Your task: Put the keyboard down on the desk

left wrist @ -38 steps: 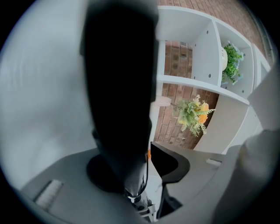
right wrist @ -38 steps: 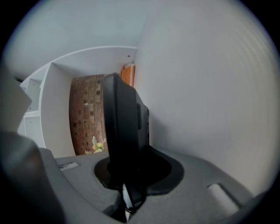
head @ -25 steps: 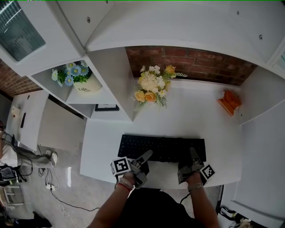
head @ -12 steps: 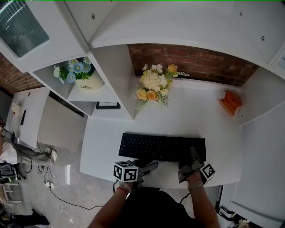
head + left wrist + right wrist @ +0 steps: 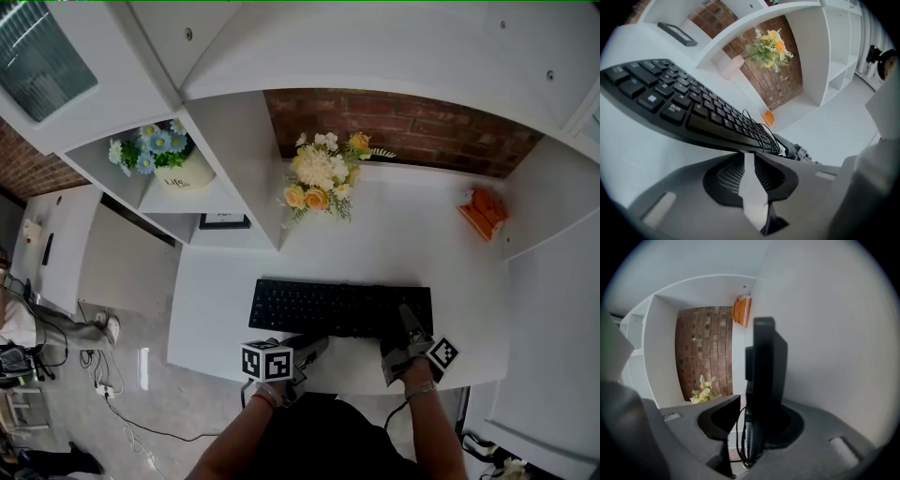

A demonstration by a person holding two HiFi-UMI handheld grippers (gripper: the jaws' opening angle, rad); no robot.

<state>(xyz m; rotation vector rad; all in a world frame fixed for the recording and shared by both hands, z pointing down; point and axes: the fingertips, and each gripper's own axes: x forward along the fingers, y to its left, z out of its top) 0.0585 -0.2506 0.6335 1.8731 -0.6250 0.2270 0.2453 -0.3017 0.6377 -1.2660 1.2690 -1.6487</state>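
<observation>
Nearest the person, the left gripper (image 5: 317, 343) sits at the front edge of the white surface (image 5: 412, 253), with its marker cube (image 5: 265, 361) just behind it. In the left gripper view, the left gripper (image 5: 747, 154) has its jaws set to a narrow gap. Only the white surface shows between them. The jaw tips stop just short of the front edge of the keyboard (image 5: 693, 112), apart from it.

The right gripper (image 5: 409, 323) sits at the right front corner of the keyboard (image 5: 340, 307). In the right gripper view, the right gripper (image 5: 745, 401) has its jaws closed narrowly on the keyboard (image 5: 764, 362), which is seen edge-on as a dark slab standing between them. A thin black cable (image 5: 739, 437) runs beside the slab.

The black keyboard lies on the surface near its front edge, with its long side parallel to that edge.

Farther back, a bunch of yellow and white flowers (image 5: 321, 183) stands on the surface against a brick wall (image 5: 403, 127). An orange object (image 5: 485, 213) sits at the far right of the surface. To the left, a shelf holds a white pot of blue flowers (image 5: 173, 159).
</observation>
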